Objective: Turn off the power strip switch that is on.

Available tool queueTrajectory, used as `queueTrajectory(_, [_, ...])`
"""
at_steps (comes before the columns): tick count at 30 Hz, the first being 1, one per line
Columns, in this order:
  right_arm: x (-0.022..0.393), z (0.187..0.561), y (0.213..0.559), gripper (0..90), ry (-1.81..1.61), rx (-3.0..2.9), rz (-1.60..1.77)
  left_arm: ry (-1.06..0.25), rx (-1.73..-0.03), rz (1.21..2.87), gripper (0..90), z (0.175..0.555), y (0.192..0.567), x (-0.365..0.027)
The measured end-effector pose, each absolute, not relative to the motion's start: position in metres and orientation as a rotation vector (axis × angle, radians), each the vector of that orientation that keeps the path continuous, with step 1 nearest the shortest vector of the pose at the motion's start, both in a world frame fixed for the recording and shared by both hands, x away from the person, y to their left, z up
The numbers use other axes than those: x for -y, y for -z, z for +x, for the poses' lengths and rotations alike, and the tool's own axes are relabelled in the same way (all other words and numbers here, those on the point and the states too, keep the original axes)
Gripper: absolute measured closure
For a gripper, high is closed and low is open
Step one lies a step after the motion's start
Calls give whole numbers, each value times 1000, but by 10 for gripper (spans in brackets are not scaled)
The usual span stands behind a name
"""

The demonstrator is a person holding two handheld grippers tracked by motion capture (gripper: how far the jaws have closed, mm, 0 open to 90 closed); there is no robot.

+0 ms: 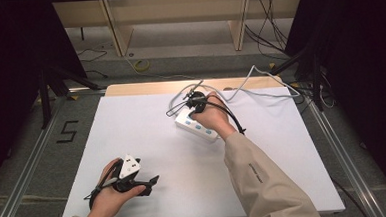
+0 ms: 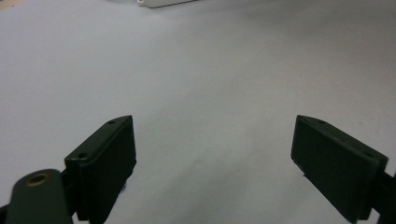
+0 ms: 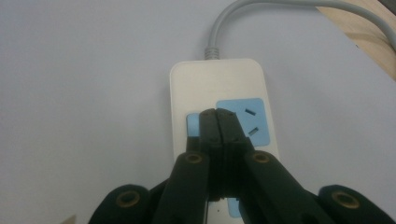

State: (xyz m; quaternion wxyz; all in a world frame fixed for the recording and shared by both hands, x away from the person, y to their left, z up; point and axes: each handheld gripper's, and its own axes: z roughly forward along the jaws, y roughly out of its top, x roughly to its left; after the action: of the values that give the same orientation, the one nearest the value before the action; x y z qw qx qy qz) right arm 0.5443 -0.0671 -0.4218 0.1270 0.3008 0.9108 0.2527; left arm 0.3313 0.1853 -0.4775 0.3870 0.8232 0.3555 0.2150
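High view: floor marking "5" [image 1: 69, 130]

The white plastic power strip with pale blue socket panels [image 3: 219, 116] is partly covered by the right gripper [image 3: 217, 113], whose closed black jaws hide its near sockets. In the high view the person's right hand [image 1: 212, 116] masks the strip's middle. The left gripper view cuts the strip off at its top edge (a white corner shows).

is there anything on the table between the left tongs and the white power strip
Nothing visible. The left tongs, jaws wide apart, look out over bare white table surface to the white power strip with blue socket panels at the far side. The right tongs are already at the strip, shut, with their tips over a blue socket.
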Motion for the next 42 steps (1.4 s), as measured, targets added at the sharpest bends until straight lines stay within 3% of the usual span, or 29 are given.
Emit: queueTrajectory(42, [45, 553, 438, 900, -652, -2718, 871, -544, -900, 2100, 138, 331, 477, -185])
